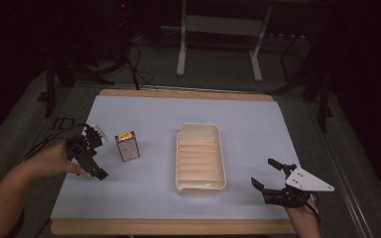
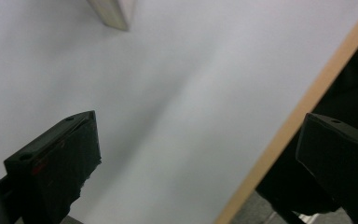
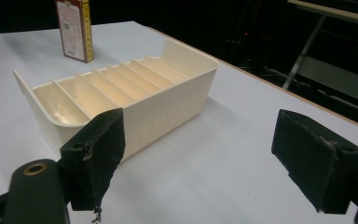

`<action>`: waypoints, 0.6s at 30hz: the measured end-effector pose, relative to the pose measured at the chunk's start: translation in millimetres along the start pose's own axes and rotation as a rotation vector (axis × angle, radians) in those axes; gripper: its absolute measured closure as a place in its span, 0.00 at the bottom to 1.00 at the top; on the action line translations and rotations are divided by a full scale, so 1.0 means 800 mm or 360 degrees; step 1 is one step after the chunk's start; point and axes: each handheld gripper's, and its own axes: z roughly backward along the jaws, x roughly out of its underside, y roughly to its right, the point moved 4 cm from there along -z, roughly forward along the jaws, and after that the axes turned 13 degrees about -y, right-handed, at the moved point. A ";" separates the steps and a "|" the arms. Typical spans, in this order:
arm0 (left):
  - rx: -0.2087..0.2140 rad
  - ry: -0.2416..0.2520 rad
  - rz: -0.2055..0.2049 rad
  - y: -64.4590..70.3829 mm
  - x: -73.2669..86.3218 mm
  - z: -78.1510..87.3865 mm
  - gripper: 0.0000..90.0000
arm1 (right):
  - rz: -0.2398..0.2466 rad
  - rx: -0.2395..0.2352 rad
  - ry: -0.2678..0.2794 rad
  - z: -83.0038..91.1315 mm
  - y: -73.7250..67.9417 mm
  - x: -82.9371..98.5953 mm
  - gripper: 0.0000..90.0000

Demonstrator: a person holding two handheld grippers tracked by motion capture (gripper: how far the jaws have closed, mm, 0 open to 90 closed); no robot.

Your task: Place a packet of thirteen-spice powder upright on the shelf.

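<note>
A small brown box [image 1: 127, 146] with a yellow label stands upright left of the middle of the table. A cream tray [image 1: 222, 154] with ribbed dividers lies empty at the centre. My left gripper [image 1: 93, 164] hovers just left of the box, tilted down, open with nothing between its jaws. In the left gripper view it [image 2: 198, 126] looks down on bare mat, and a corner of the box [image 2: 114, 11] shows at the top. My right gripper [image 1: 267, 174] is open near the front right, aimed at the tray [image 3: 168, 112]. The box [image 3: 75, 30] stands beyond the tray.
A pale mat [image 1: 248, 119] covers the wooden table, whose edge [image 1: 178, 227] shows at the front. A metal stand [image 1: 221, 29] and cables [image 1: 134, 64] sit on the dark floor behind the table.
</note>
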 end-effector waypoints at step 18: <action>-0.0167 0.0001 -0.0095 -0.030 -0.049 0.035 0.12 | 0.0049 -0.0074 -0.0033 -0.008 -0.008 0.002 0.19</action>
